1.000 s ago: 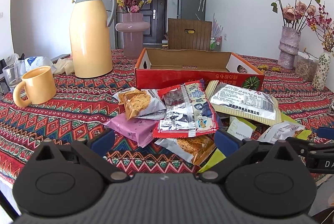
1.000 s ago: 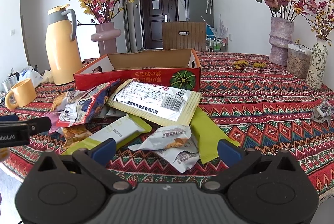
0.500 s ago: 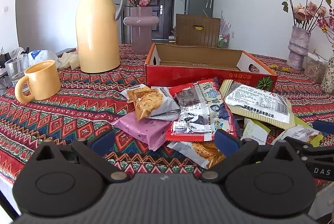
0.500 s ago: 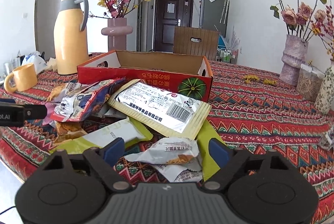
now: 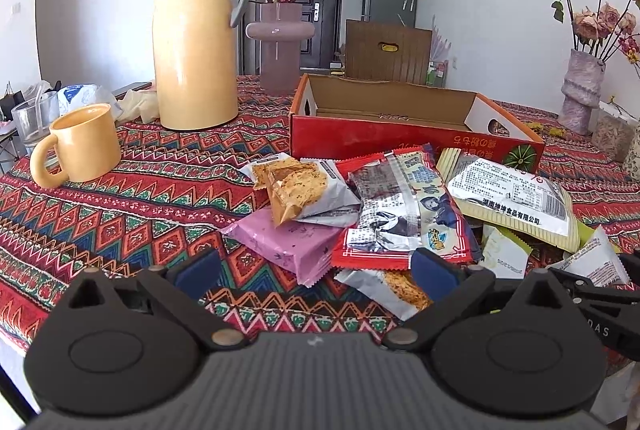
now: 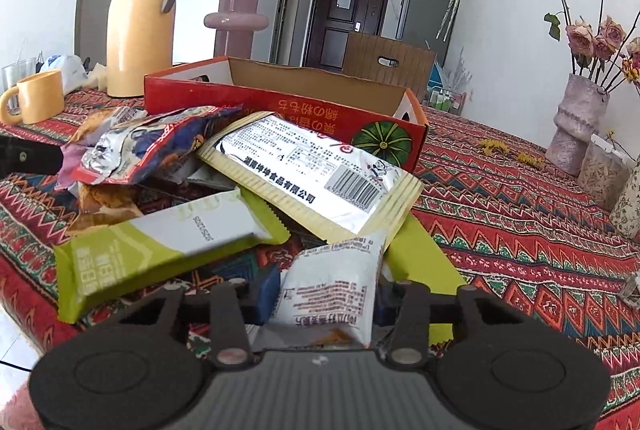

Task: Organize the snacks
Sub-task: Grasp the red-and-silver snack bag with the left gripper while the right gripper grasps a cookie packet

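Right tongs [image 6: 326, 300] are closing on the white snack packet [image 6: 330, 294] between them; left tongs [image 5: 316, 266] hang wide, empty. The slick packet could slip before reaching the red box [image 6: 280, 101] at twelve o'clock.

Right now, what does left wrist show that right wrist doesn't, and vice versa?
Left wrist only: the left gripper open over the pile's near edge, with the pink packet and the clear biscuit pack in plain sight.

Right wrist only: the right gripper, jaws closing on a small white packet between its fingers, and the long green bar seen whole.

Both: red cardboard box, yellow jug, yellow mug, the red-edged foil packet and the barcode pouch.
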